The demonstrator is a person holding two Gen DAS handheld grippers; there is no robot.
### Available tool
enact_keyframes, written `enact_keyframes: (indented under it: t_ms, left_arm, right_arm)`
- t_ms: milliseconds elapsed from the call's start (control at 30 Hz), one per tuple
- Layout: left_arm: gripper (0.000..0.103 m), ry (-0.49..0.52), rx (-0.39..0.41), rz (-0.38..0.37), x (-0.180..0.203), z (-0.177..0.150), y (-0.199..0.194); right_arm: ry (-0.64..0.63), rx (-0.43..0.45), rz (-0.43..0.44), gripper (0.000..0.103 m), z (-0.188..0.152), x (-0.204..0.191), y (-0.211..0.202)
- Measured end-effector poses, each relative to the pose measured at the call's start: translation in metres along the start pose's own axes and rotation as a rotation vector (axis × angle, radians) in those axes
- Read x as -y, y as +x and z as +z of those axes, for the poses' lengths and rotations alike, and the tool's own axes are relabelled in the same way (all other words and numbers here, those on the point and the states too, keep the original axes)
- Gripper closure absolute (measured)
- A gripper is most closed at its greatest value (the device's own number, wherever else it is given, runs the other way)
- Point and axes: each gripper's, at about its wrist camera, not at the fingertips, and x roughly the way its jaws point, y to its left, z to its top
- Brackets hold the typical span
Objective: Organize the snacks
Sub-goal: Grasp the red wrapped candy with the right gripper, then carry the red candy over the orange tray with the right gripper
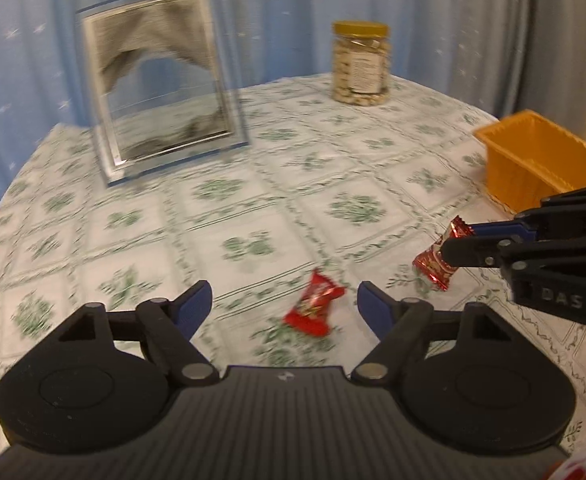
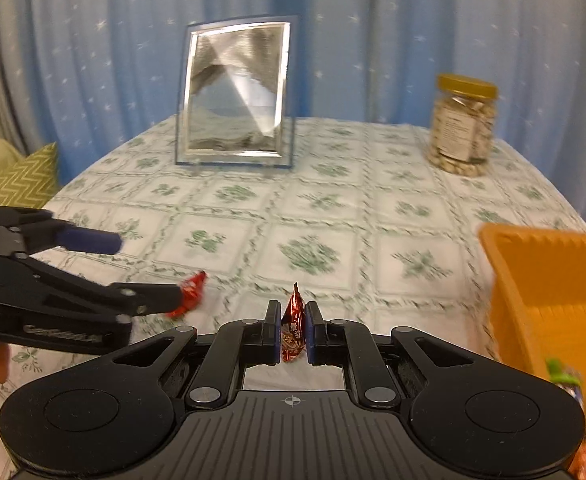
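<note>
Right claw [image 2: 293,334] is clamped on a dark red candy [image 2: 293,332], wrapper standing on edge between the blue pads, held above the tabletop [image 1: 253,208] just left of the orange basket [image 2: 549,280]. From the left wrist view the same candy [image 1: 439,256] sits pinched near its middle, both twisted ends sticking out past the fingers.

Left claw [image 1: 285,304] is spread wide apart with nothing in it, and a bright red candy [image 1: 313,310] lies flat on the flowered cloth right between its tips, further left of the basket than the held one. In the right wrist view that candy [image 2: 191,292] is half hidden behind the left claw's lower finger.

Basket already has a few wrapped snacks [image 2: 565,376] down in its near corner, too blurry to say what they are.

Further back from the basket: a jar of nuts [image 1: 360,62] with a gold lid, and well left of that a standing picture frame [image 1: 157,96]. Neither one is near the claws. Blue starry curtain behind everything, green zigzag cushion [image 2: 17,180] far off to the left.
</note>
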Motion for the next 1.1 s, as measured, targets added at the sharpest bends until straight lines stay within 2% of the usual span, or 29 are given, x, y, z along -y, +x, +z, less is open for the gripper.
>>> enact_keyframes:
  t_ms: [200, 267, 533, 633, 800, 933, 1100]
  left_arm:
    - [0.050, 0.048, -0.032, -0.023, 0.013, 0.001, 0.018]
    - [0.063, 0.054, -0.043, -0.017, 0.015, 0.001, 0.021]
    - [0.086, 0.039, -0.065, 0.010, 0.018, 0.001, 0.017]
    - [0.087, 0.005, -0.075, 0.030, 0.022, 0.003, 0.010]
    - [0.087, -0.107, -0.083, 0.029, 0.032, 0.007, -0.013]
    - [0.087, -0.106, -0.073, 0.036, 0.050, 0.005, -0.035]
    - [0.087, -0.152, -0.063, 0.040, 0.074, -0.005, -0.066]
  right_arm:
    - [0.022, -0.010, -0.002, 0.091, -0.008, 0.007, -0.010]
    - [0.028, -0.009, -0.002, 0.091, -0.009, 0.007, -0.011]
    - [0.035, -0.004, -0.005, 0.091, -0.009, 0.008, -0.017]
    - [0.034, -0.001, -0.010, 0.091, -0.008, 0.009, -0.024]
    - [0.024, 0.002, -0.018, 0.091, -0.009, 0.009, -0.043]
    - [0.013, 0.007, -0.028, 0.091, -0.012, 0.006, -0.064]
    - [0.010, -0.003, -0.034, 0.091, -0.023, 0.002, -0.092]
